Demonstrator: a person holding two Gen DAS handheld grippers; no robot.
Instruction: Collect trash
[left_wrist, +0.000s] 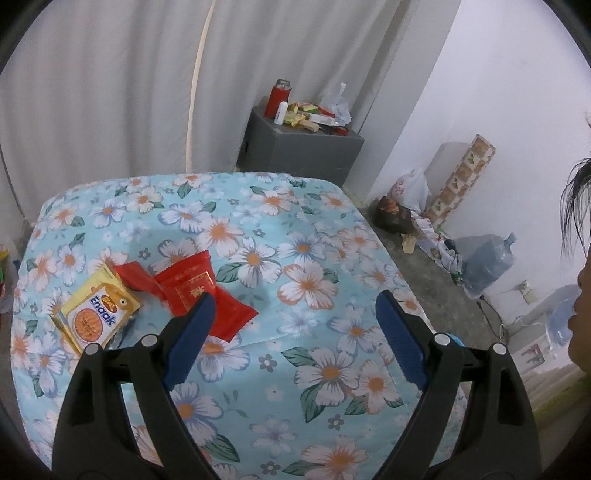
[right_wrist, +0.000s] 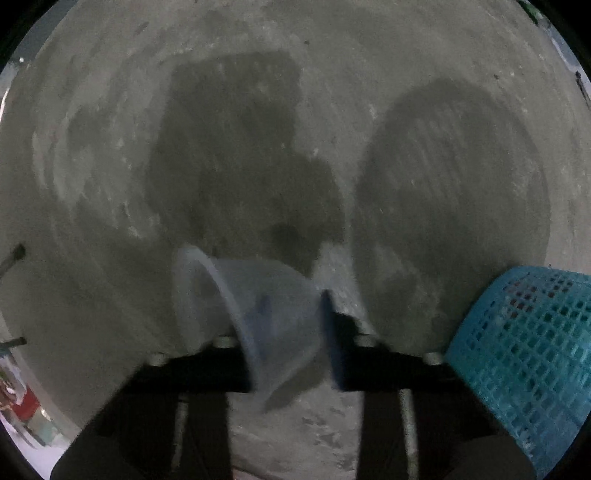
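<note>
In the left wrist view my left gripper (left_wrist: 295, 302) is open and empty above a floral-sheeted bed (left_wrist: 295, 229). A yellow Enaak snack packet (left_wrist: 96, 312) and red wrappers (left_wrist: 192, 291) lie on the sheet to its left; the left fingertip overlaps the nearest red wrapper in the image. In the right wrist view my right gripper (right_wrist: 284, 306) is shut on a clear plastic cup (right_wrist: 258, 310), held on its side above the concrete floor. A blue mesh basket (right_wrist: 524, 350) stands at the lower right, beside the gripper.
A grey cabinet (left_wrist: 299, 147) with a red flask (left_wrist: 277, 98) and small items stands behind the bed. Bags, a tiled post and a water jug (left_wrist: 487, 262) line the right wall. A person's face is at the right edge. Shadows fall on the floor (right_wrist: 110, 110).
</note>
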